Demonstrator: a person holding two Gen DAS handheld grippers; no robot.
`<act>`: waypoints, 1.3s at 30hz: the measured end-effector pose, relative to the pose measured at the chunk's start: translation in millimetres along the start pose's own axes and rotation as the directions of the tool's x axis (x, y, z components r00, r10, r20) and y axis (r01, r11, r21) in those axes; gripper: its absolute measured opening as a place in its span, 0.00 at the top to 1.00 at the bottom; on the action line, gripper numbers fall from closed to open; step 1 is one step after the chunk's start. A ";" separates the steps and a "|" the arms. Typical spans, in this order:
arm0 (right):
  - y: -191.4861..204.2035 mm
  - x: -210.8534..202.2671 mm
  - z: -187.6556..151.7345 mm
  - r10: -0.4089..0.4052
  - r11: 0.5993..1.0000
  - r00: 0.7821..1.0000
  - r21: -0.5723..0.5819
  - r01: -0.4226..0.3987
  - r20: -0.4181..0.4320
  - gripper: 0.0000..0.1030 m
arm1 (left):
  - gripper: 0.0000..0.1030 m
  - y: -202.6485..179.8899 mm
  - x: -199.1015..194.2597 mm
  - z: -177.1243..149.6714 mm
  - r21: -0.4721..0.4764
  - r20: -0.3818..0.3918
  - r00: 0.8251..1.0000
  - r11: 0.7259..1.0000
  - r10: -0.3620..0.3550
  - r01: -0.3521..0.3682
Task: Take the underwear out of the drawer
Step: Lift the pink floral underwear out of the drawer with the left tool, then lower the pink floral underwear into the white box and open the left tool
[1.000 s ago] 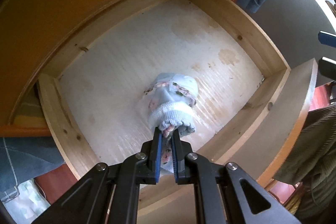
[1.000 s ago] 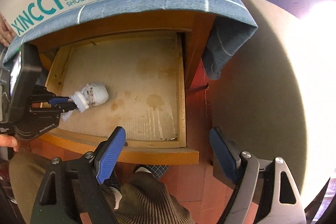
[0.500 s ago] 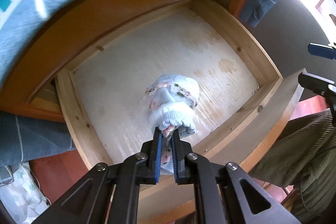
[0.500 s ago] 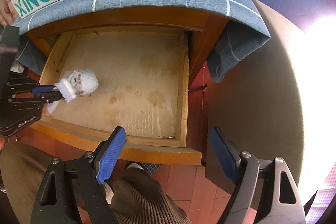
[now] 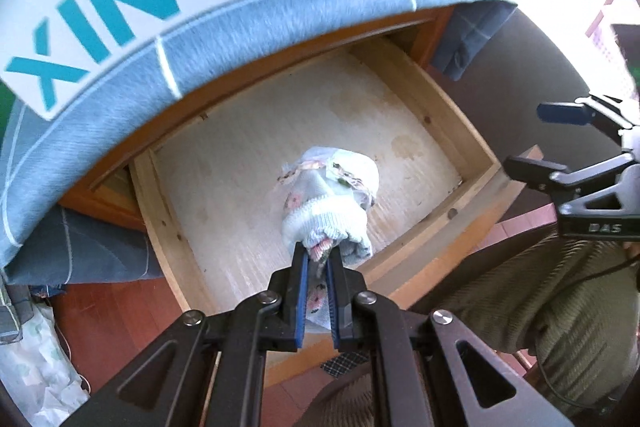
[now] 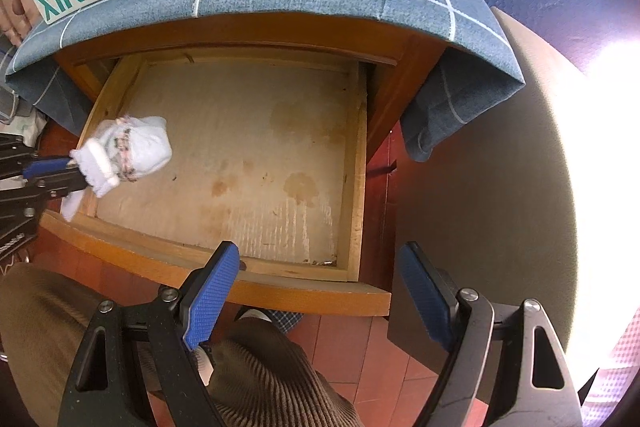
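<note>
The left gripper (image 5: 318,263) clamps the underwear (image 5: 328,195) above the drawer (image 6: 356,163); the right gripper (image 6: 316,291) gapes empty.

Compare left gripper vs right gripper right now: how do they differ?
The left gripper is shut on the rolled underwear; the right gripper stands open with nothing between its pads. The left gripper hangs over the drawer's left side, the right gripper over the drawer's front right corner. Both have black frames with blue pads and point steeply down.
</note>
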State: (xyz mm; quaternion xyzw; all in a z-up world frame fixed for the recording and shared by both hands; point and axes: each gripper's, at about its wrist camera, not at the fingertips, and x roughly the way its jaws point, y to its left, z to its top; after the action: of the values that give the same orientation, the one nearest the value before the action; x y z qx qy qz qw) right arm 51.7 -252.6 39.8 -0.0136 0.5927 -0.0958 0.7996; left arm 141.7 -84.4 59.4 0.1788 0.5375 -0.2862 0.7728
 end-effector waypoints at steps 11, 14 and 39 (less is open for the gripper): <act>0.4 0.0 0.3 -0.002 1.000 1.000 0.000 0.002 0.000 0.23 | 0.92 -1.2 -67.4 -3.7 -0.020 0.092 0.996 1.000 -0.006 0.008; -0.4 0.3 -0.1 0.000 1.000 1.000 0.001 0.000 0.000 0.23 | 0.92 -1.9 -96.0 -3.6 -0.014 0.136 0.991 1.000 -0.003 0.005; -3.4 -1.0 -2.0 0.016 1.000 1.000 0.010 -0.016 0.009 0.23 | 0.92 61.3 -220.5 118.1 -0.156 0.356 0.923 0.983 0.149 -0.099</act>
State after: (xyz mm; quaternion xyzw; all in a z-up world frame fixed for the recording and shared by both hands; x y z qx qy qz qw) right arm 49.1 -255.6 40.7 -0.0051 0.5887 -0.0922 0.8031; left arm 209.7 -50.9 305.5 0.1033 0.3898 -0.2280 0.8862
